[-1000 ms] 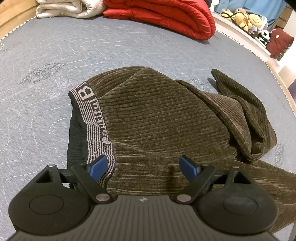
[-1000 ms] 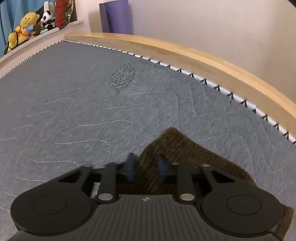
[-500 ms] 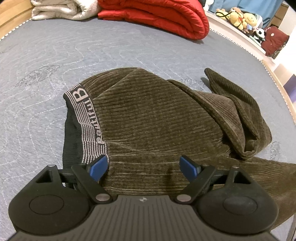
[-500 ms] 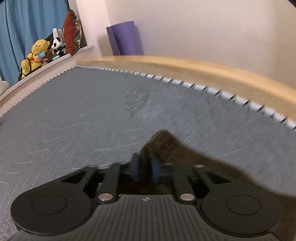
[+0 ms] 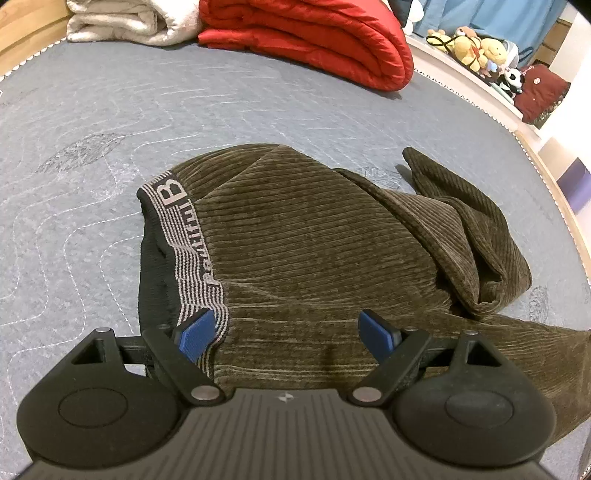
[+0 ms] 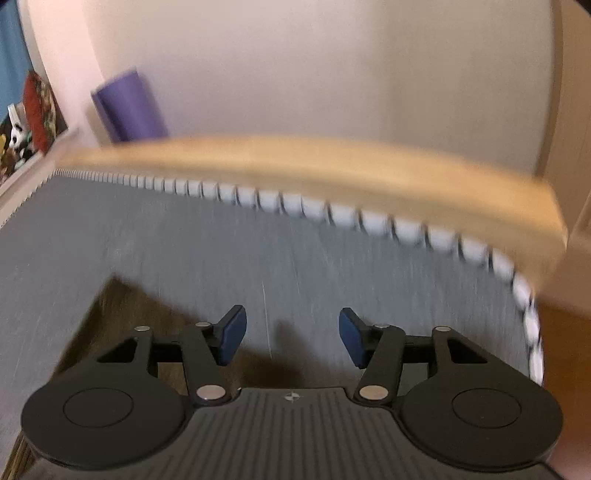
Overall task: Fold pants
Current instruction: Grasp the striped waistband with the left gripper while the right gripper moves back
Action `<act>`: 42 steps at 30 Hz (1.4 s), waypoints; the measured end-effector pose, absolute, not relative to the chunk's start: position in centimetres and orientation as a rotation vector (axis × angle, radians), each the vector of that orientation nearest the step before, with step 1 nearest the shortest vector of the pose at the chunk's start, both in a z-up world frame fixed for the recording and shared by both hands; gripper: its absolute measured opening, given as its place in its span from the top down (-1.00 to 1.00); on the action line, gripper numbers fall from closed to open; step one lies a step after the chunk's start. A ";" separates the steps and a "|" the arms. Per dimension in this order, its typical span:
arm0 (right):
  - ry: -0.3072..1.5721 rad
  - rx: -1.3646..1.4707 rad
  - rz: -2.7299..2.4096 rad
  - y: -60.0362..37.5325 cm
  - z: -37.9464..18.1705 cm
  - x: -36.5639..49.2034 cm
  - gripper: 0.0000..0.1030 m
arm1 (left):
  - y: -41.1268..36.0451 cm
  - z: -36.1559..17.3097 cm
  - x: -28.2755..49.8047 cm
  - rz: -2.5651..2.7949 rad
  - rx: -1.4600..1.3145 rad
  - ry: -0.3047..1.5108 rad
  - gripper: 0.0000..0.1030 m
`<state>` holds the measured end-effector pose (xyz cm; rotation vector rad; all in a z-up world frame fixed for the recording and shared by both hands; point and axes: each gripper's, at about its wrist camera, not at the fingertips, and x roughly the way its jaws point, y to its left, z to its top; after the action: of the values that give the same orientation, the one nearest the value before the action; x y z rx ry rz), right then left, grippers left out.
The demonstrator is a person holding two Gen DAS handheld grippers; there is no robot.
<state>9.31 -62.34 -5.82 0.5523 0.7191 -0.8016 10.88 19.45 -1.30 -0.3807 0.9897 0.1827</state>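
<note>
Now clear of the corduroy pants (image 5: pixel 314 258), the right gripper (image 6: pixel 289 336) is opening empty, its leg released; the left gripper (image 5: pixel 288 332) is hovering wide.

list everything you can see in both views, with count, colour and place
pants: one, brown corduroy with striped waistband, bunched on mattress centre
mattress: one, grey quilted, under everything
red quilt: one, folded, far edge of mattress
white blanket: one, folded, left of red quilt
soft toys: several, mostly yellow, ledge at far right
bed frame: one, light wood, along mattress edge
purple roll: one, against wall
left gripper: black, blue pads, open above pants
right gripper: black, blue pads, jaws opening, nothing between them
</note>
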 end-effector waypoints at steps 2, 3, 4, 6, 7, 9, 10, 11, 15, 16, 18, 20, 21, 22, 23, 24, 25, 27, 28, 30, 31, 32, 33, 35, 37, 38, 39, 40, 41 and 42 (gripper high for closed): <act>0.748 0.631 -0.724 -62.3 -6.7 8.6 -0.11 | 19.5 -1.3 10.7 0.187 -0.376 0.988 -0.72; 0.758 0.648 -0.696 -62.1 -7.1 8.5 -0.09 | 19.6 -1.3 10.7 0.190 -0.374 0.988 -0.72; 0.771 0.655 -0.671 -61.9 -7.3 8.6 0.25 | 19.7 -1.4 10.6 0.193 -0.375 0.988 -0.72; 0.789 0.644 -0.652 -61.3 -7.7 8.8 0.73 | 20.1 -1.5 10.5 0.201 -0.381 0.992 -0.72; 0.785 0.629 -0.664 -61.1 -7.6 9.0 0.78 | 20.5 -1.6 10.3 0.208 -0.390 0.993 -0.72; 0.744 0.570 -0.705 -60.7 -6.7 9.0 0.80 | 21.3 -1.5 10.0 0.219 -0.405 0.989 -0.72; 0.718 0.545 -0.728 -60.5 -6.0 9.2 0.80 | 21.7 -1.5 9.8 0.225 -0.410 0.983 -0.72; 0.713 0.528 -0.746 -60.3 -5.8 9.6 0.80 | 22.1 -1.4 9.6 0.227 -0.412 0.979 -0.70; 0.831 0.554 -0.831 -60.2 -7.7 10.0 0.74 | 22.9 -1.6 9.2 0.210 -0.411 0.975 -0.40; 0.834 0.551 -0.838 -60.1 -7.8 10.1 0.69 | 22.9 -1.8 9.2 0.198 -0.403 0.980 -0.14; 0.836 0.444 -0.858 -59.0 -7.0 10.9 0.54 | 22.6 -2.2 9.3 0.163 -0.376 0.997 0.27; 0.772 0.330 -0.874 -57.7 -5.5 11.3 0.28 | 22.2 -3.0 9.6 0.124 -0.350 1.019 0.40; 0.741 0.290 -0.867 -57.1 -4.8 11.3 0.21 | 22.1 -4.0 10.0 0.120 -0.336 1.067 0.41; 0.715 0.257 -0.857 -56.5 -4.2 11.3 0.16 | 22.1 -5.1 10.2 0.125 -0.338 1.116 0.46; 0.694 0.233 -0.843 -56.0 -3.7 11.3 0.16 | 22.1 -6.2 10.5 0.138 -0.339 1.152 0.53; 0.680 0.221 -0.823 -55.5 -3.4 11.4 0.16 | 22.0 -6.5 10.7 0.147 -0.321 1.155 0.58; 0.669 0.218 -0.800 -54.9 -3.1 11.5 0.16 | 21.7 -6.3 10.8 0.156 -0.297 1.151 0.59; 0.652 0.233 -0.755 -54.1 -2.7 11.9 0.16 | 20.9 -5.1 10.6 0.161 -0.288 1.114 0.55; 0.647 0.245 -0.728 -53.7 -2.4 12.2 0.16 | 20.4 -4.2 10.4 0.150 -0.282 1.081 0.47; 0.632 0.277 -0.655 -52.5 -1.9 13.0 0.16 | 18.9 -2.3 10.1 0.112 -0.250 1.007 0.28; 0.625 0.286 -0.616 -51.8 -1.4 13.0 0.16 | 18.3 -1.8 10.0 0.099 -0.236 0.985 0.13; 0.621 0.288 -0.570 -50.8 -1.0 13.6 0.16 | 17.5 -1.5 10.1 0.087 -0.220 0.977 0.11; 0.620 0.282 -0.529 -49.6 -0.8 14.3 0.16 | 17.0 -1.4 10.3 0.079 -0.213 0.980 0.11; 0.622 0.261 -0.439 -46.9 -0.5 15.8 0.16 | 16.2 -1.6 10.6 0.068 -0.214 0.992 0.12; 0.619 0.233 -0.361 -44.0 -0.3 17.1 0.16 | 15.6 -1.7 11.2 0.058 -0.211 0.999 0.20; 0.617 0.226 -0.306 -42.2 -0.2 17.9 0.27 | 15.4 -1.7 11.3 0.055 -0.209 0.995 0.45; 0.615 0.225 -0.253 -40.7 -0.1 18.7 0.38 | 15.2 -1.6 11.4 0.052 -0.208 0.990 0.61; 0.611 0.229 -0.193 -39.0 -0.1 19.5 0.66 | 15.0 -1.5 11.6 0.048 -0.211 0.985 0.79; 0.610 0.235 -0.143 -37.4 0.1 20.2 0.79 | 14.8 -1.4 11.8 0.044 -0.214 0.981 0.85; 0.608 0.239 -0.100 -36.0 0.1 20.9 0.80 | 14.5 -1.5 12.0 0.040 -0.218 0.976 0.86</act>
<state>20.90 -36.00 0.15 0.2391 0.6082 -0.1000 12.04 14.50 -1.52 -0.2178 0.9763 0.0402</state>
